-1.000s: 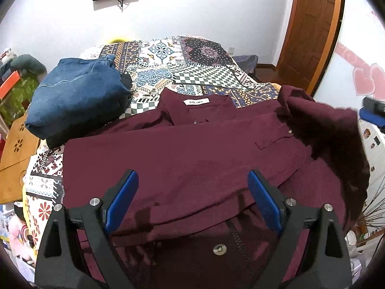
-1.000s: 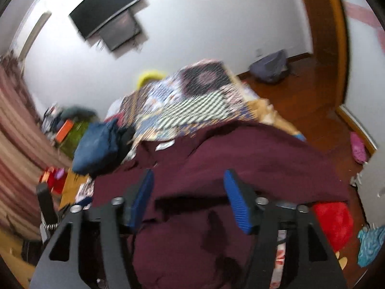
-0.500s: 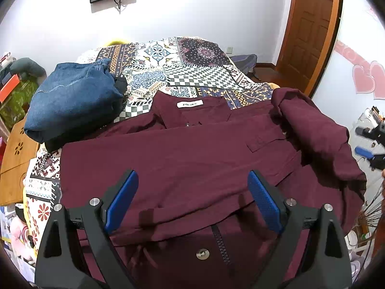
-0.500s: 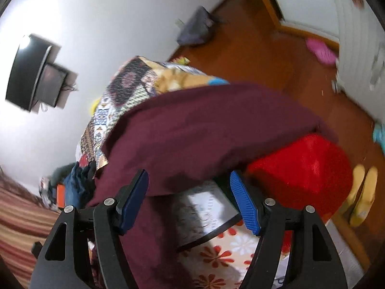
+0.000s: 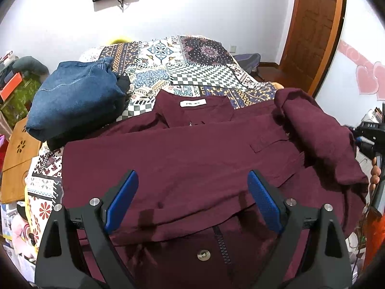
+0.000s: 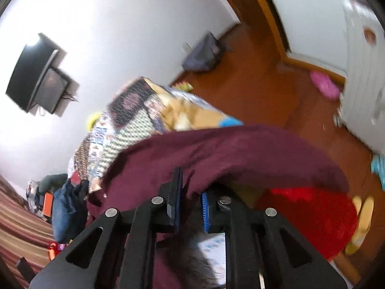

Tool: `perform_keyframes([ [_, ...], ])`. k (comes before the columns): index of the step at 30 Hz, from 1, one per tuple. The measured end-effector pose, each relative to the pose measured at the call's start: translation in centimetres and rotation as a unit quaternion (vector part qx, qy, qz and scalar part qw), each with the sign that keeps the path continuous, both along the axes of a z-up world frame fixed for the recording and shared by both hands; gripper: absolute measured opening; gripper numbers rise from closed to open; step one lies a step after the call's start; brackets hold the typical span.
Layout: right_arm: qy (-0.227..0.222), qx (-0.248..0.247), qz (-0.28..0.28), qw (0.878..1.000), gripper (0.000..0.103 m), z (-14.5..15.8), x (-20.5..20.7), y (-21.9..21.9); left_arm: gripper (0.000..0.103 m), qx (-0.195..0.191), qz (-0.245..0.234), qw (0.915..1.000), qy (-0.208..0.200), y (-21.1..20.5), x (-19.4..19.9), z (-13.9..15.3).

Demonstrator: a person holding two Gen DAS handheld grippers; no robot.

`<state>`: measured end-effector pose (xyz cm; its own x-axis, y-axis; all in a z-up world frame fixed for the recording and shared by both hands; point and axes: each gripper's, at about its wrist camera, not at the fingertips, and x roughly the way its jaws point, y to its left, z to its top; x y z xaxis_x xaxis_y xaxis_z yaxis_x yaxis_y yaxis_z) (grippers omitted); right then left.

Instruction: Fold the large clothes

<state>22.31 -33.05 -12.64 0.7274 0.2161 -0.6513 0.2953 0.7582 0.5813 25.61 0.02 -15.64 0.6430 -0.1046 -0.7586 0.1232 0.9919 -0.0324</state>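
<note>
A large maroon shirt [image 5: 182,159] lies spread on the patchwork bedspread [image 5: 192,57], collar and white label away from me, its right side bunched in a fold [image 5: 320,132]. My left gripper [image 5: 192,200] hovers open and empty over the shirt's lower part. My right gripper [image 6: 191,204] is nearly shut on the edge of the maroon shirt [image 6: 240,154] at the bed's right side. It also shows at the right edge of the left wrist view [image 5: 370,139].
A folded blue denim garment [image 5: 74,101] lies on the bed's left. A wooden stool [image 5: 19,149] stands left of the bed. A red cushion [image 6: 310,209] and slippers [image 6: 361,221] lie on the floor at right. A door [image 5: 312,24] is behind.
My right gripper has closed from wide open onto the shirt's right edge. The left gripper has held still and open over the shirt.
</note>
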Motion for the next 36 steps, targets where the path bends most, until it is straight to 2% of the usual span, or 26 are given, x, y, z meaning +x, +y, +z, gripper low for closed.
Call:
perform_keyframes([
  [4, -0.054, -0.031, 0.025, 0.998, 0.009, 4.5, 0.2, 1.9, 0.092, -0.005, 0.004, 0.9999, -0.012, 0.6, -0.3, 0.8],
  [8, -0.115, -0.046, 0.08, 0.989, 0.008, 9.4, 0.9, 5.9, 0.092, -0.012, 0.011, 0.9995, -0.026, 1.6, -0.8, 1.6],
  [12, -0.163, -0.059, 0.162, 0.971, 0.008, 13.4, 1.3, 12.3, 0.092, -0.016, 0.019, 0.9987, -0.043, 3.0, -1.7, 2.6],
  [15, -0.177, -0.064, 0.227, 0.955, 0.008, 14.5, 1.8, 17.9, 0.092, -0.014, 0.025, 0.9979, -0.058, 4.3, -2.4, 3.2],
  [18, -0.179, -0.075, 0.292, 0.936, 0.008, 14.3, 2.0, 23.6, 0.092, -0.016, 0.04, 0.9965, -0.072, 6.2, -3.2, 4.0],
  [22, -0.144, -0.087, 0.369, 0.914, 0.009, 11.7, 2.4, 29.9, 0.093, -0.023, 0.066, 0.9942, -0.082, 9.0, -4.3, 4.5],
  [25, -0.087, -0.111, 0.414, 0.899, 0.016, 8.5, 2.5, 33.5, 0.093, -0.027, 0.088, 0.9924, -0.083, 11.2, -5.1, 4.4],
  [26, -0.054, -0.115, 0.43, 0.894, 0.024, 7.1, 2.6, 34.5, 0.093, -0.029, 0.097, 0.9916, -0.081, 12.0, -5.4, 4.3],
  [27, -0.031, -0.11, 0.438, 0.892, 0.038, 6.0, 2.9, 34.7, 0.094, -0.03, 0.105, 0.9909, -0.079, 12.6, -5.7, 4.2],
  [29, 0.001, -0.087, 0.444, 0.892, 0.054, 4.4, 3.4, 34.3, 0.094, -0.034, 0.118, 0.9898, -0.071, 13.7, -6.0, 3.8],
  [31, 0.02, -0.053, 0.451, 0.891, 0.054, 3.4, 3.6, 33.1, 0.094, -0.036, 0.127, 0.9891, -0.063, 14.3, -6.1, 3.3],
  [33, 0.034, -0.04, 0.458, 0.888, 0.054, 3.0, 3.3, 32.4, 0.094, -0.036, 0.132, 0.9889, -0.058, 14.6, -6.2, 2.9],
  [36, 0.017, -0.071, 0.44, 0.895, 0.055, 3.9, 2.2, 30.6, 0.094, -0.034, 0.132, 0.9894, -0.05, 14.2, -5.9, 2.5],
])
